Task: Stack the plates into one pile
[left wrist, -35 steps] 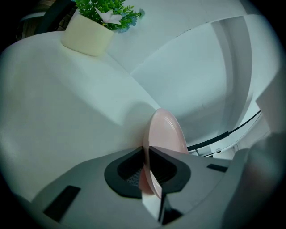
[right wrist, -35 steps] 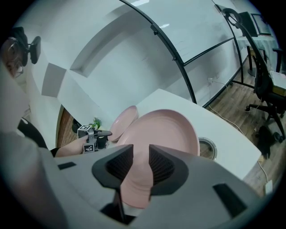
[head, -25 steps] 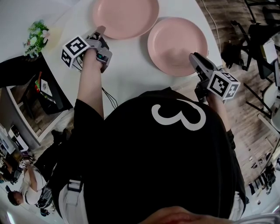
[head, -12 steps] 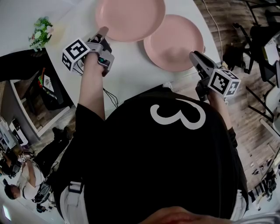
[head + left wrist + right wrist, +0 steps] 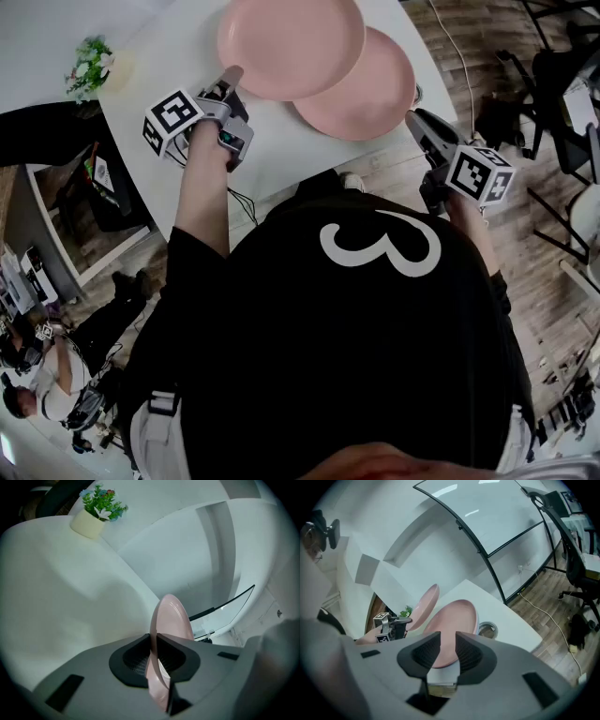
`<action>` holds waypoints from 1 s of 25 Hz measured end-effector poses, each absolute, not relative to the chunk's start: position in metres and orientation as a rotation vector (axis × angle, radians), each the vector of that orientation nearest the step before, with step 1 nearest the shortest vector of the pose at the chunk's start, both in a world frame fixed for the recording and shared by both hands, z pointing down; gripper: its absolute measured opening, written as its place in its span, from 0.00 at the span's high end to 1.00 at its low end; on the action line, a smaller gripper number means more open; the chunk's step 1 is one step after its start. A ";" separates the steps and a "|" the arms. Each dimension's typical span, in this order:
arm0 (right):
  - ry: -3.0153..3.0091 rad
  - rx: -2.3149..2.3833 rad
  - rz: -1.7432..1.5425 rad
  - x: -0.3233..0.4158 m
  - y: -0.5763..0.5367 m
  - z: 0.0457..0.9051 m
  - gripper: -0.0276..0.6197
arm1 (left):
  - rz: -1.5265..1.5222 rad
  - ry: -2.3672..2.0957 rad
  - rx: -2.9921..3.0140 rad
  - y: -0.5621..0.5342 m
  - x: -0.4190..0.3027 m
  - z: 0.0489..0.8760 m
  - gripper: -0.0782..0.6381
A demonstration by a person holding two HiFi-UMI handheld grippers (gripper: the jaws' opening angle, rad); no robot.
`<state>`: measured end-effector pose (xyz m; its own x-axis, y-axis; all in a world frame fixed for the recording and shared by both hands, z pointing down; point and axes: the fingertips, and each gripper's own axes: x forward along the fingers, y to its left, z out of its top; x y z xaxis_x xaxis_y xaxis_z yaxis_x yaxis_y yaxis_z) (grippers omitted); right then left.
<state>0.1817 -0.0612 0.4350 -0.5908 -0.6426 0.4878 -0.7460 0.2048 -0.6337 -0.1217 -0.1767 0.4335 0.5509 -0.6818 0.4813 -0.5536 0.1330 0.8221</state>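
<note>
Two pink plates are in the head view. My left gripper [image 5: 228,82] is shut on the near-left rim of the upper plate [image 5: 291,42], which is lifted and overlaps the left part of the second plate [image 5: 366,89] lying on the white table [image 5: 272,141]. In the left gripper view the held plate [image 5: 171,618] stands edge-on, clamped by my left gripper [image 5: 153,641]. My right gripper [image 5: 417,122] hangs open past the table's near-right edge with nothing between its fingers. In the right gripper view my right gripper [image 5: 448,641] faces the lying plate [image 5: 452,618] and the held plate [image 5: 424,603].
A small potted plant [image 5: 89,70] stands at the table's left end. A small round object [image 5: 487,630] lies beside the lying plate near the table's right edge. Black office chairs [image 5: 562,75] and a cable sit on the wooden floor to the right.
The left gripper has carried its plate up and to the right, so it now overlaps the second plate. The right gripper has drawn back from the second plate's rim.
</note>
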 end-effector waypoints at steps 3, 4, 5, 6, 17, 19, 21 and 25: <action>-2.351 1.349 1.332 0.185 -0.059 0.433 0.78 | -0.125 -1.089 1.523 -0.167 -0.113 0.433 0.82; -2.352 1.346 1.329 0.187 -0.058 0.432 0.78 | -0.126 -1.084 1.518 -0.164 -0.110 0.433 0.82; -2.354 1.343 1.327 0.188 -0.060 0.431 0.78 | -0.127 -1.078 1.512 -0.163 -0.108 0.434 0.82; -2.359 1.340 1.325 0.188 -0.062 0.430 0.78 | -0.126 -1.074 1.509 -0.162 -0.105 0.435 0.82; -2.394 1.332 1.317 0.228 -0.032 0.440 0.78 | -0.096 -1.067 1.542 -0.125 -0.052 0.441 0.82; -2.396 1.325 1.321 0.232 -0.031 0.441 0.78 | -0.090 -1.068 1.543 -0.121 -0.046 0.443 0.82; -2.396 1.331 1.314 0.237 -0.031 0.440 0.78 | -0.087 -1.068 1.539 -0.118 -0.041 0.446 0.82; -2.405 1.328 1.308 0.243 -0.031 0.440 0.78 | -0.072 -1.070 1.531 -0.109 -0.035 0.451 0.82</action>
<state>0.2428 -0.0308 0.4403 -0.6151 -0.6458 0.4523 -0.7307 0.2514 -0.6347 -0.0351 -0.1092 0.4512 0.5738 -0.6439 0.5062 -0.5698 0.1301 0.8114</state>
